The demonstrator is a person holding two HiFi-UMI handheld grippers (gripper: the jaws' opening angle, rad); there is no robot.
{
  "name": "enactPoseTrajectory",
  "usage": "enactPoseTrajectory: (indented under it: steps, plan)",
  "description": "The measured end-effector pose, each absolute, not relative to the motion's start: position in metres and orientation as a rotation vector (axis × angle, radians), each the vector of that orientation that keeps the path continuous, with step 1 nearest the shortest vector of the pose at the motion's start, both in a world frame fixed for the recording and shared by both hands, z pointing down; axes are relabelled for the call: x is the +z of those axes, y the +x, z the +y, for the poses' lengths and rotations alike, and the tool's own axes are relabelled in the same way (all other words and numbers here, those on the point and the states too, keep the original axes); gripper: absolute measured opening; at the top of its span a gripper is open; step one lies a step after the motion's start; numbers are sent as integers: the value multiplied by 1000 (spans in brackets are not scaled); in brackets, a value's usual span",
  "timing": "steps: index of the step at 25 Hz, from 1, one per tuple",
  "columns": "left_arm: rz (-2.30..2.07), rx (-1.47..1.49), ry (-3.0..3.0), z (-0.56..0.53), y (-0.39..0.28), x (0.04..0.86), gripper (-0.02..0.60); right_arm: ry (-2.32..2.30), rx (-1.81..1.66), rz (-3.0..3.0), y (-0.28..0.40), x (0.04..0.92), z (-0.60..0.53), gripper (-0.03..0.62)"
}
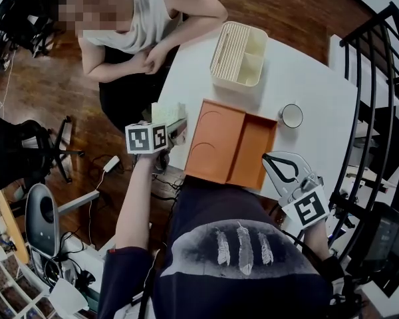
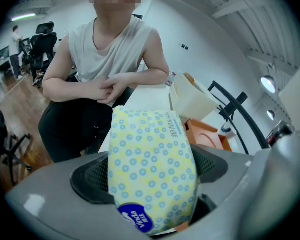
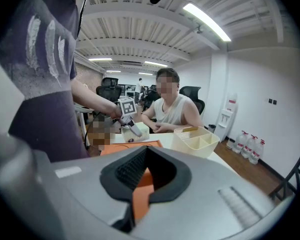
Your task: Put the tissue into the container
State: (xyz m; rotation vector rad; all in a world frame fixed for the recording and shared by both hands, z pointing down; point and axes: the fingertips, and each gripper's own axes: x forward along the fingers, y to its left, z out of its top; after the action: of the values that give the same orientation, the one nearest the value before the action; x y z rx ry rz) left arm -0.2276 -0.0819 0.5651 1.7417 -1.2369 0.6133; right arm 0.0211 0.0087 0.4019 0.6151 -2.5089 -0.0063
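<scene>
The soft yellow tissue pack with blue ring dots is found at the near left edge of the white worktop, between the dark padded fingers of the left gripper, which are closed against its two long sides. It is gripped across its width, probably so that it can be lifted without slipping or folding. The flat orange plastic tray is seen just beside it, and the cream ribbed plastic container, judged to be the goal, is set further off with its compartments open upward. The right gripper is held back at the near right edge, its fingers apart and empty, so the path is left free.
</scene>
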Motion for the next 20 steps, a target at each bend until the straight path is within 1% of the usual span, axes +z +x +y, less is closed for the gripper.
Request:
enactPoseTrajectory:
  steps: [8,12,15,20]
  plan:
    - [-1182,393,1817,-65,-219,507,448,631,-1,-2497,15,405,13,3]
    - [-1128,340,1902,-56,-205,471,448,644,-17,-2491,12,403,14,3]
    - [-1053,295,1960,-49,-175,447,448,657,-27,-2485,14,401,14,3]
    - [-813,247,2012,-30,-95,429,448,708,-35,-2477,24,395,19,3]
